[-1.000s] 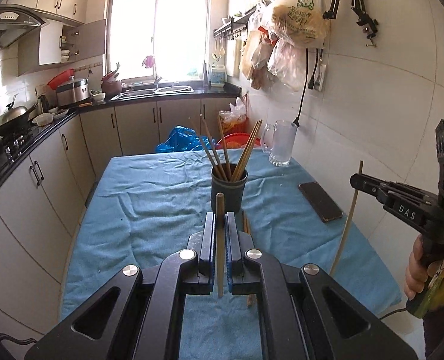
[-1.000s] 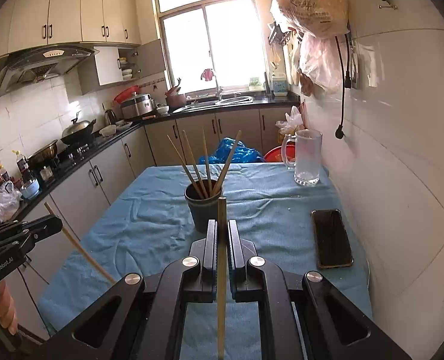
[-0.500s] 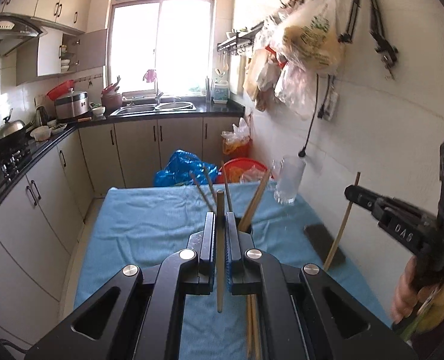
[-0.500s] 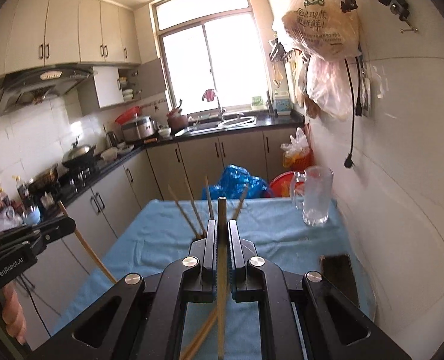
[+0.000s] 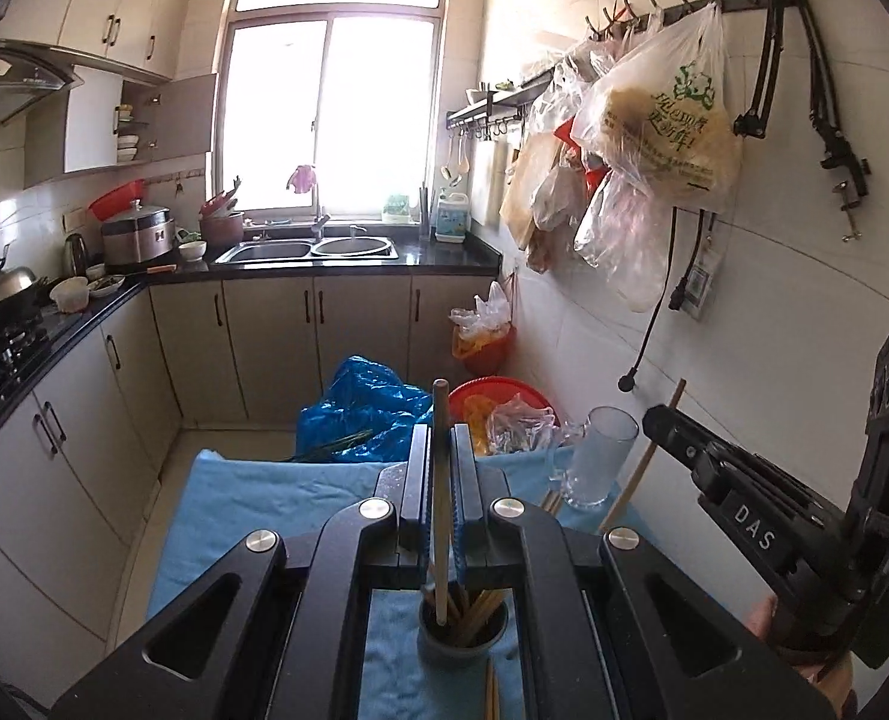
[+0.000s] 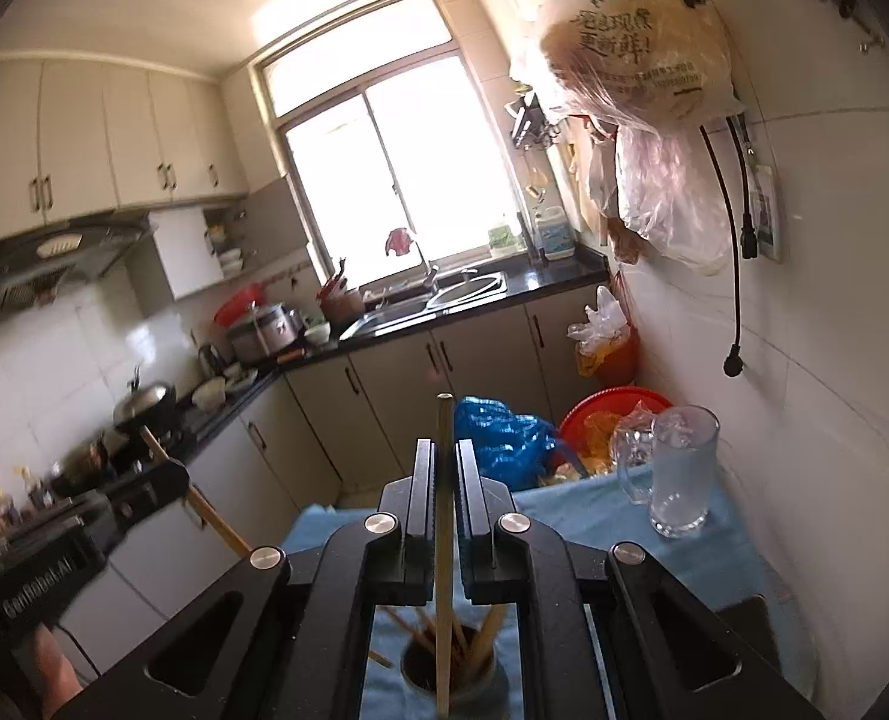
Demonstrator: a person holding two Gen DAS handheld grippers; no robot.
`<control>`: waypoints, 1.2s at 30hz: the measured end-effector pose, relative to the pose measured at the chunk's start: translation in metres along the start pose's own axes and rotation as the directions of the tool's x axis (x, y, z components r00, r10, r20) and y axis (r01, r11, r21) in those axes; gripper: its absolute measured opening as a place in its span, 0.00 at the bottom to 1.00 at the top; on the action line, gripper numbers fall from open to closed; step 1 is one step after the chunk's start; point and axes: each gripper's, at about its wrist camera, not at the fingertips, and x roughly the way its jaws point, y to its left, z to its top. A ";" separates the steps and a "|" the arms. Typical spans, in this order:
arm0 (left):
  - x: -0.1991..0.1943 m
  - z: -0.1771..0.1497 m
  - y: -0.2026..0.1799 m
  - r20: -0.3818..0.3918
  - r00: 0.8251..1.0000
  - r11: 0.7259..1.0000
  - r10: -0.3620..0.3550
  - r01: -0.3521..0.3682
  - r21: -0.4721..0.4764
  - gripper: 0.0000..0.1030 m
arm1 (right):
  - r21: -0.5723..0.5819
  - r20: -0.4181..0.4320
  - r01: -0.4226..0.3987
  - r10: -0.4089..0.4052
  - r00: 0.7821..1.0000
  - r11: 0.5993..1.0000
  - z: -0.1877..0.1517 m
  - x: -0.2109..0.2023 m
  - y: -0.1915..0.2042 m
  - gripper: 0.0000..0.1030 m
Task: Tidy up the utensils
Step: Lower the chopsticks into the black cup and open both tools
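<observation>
My left gripper [image 5: 440, 441] is shut on a wooden chopstick [image 5: 440, 504] held upright; its lower end hangs over the mouth of the dark utensil cup [image 5: 462, 639], which holds several chopsticks. My right gripper [image 6: 443, 456] is shut on another chopstick [image 6: 443, 546], upright, its lower end over or inside the same cup [image 6: 453, 675]. The right gripper also shows in the left wrist view [image 5: 654, 420], and the left gripper in the right wrist view [image 6: 174, 474]. Loose chopsticks [image 5: 491, 690] lie on the blue cloth by the cup.
The table has a blue cloth [image 5: 252, 492]. A glass mug [image 6: 681, 471] stands at the far right by the tiled wall. A phone [image 6: 750, 618] lies at the right. Plastic bags [image 5: 654, 120] hang from wall hooks above. A red basin [image 5: 498, 396] sits beyond the table.
Both grippers have risen and moved forward over the cup, each still holding its chopstick. The cup now sits below the jaws instead of ahead of them.
</observation>
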 end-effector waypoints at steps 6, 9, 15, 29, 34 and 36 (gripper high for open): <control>0.057 -0.012 0.001 -0.087 0.996 0.999 -0.028 0.026 -0.027 0.05 | 0.046 -0.005 0.027 -0.027 1.000 0.999 -0.005 0.039 -0.017 0.06; 0.080 -0.029 0.006 -0.146 0.989 0.999 -0.025 0.019 -0.041 0.05 | 0.062 -0.058 0.038 -0.034 0.998 0.997 -0.021 0.060 -0.028 0.06; 0.095 -0.052 0.014 -0.193 0.981 0.999 -0.014 0.005 -0.046 0.05 | 0.047 -0.147 0.035 -0.028 0.989 0.998 -0.050 0.085 -0.038 0.07; 0.020 -0.055 0.028 -0.083 0.996 0.997 0.033 -0.038 -0.061 0.40 | 0.051 -0.134 0.034 -0.027 0.991 0.998 -0.044 0.049 -0.038 0.41; -0.018 -0.078 0.035 -0.076 0.997 0.997 0.031 -0.036 -0.065 0.47 | 0.003 -0.148 0.047 -0.046 0.988 0.999 -0.052 0.011 -0.033 0.48; -0.030 -0.097 0.035 -0.096 0.995 0.998 0.019 -0.024 -0.059 0.48 | -0.024 -0.174 0.051 -0.055 0.983 0.998 -0.061 -0.001 -0.033 0.51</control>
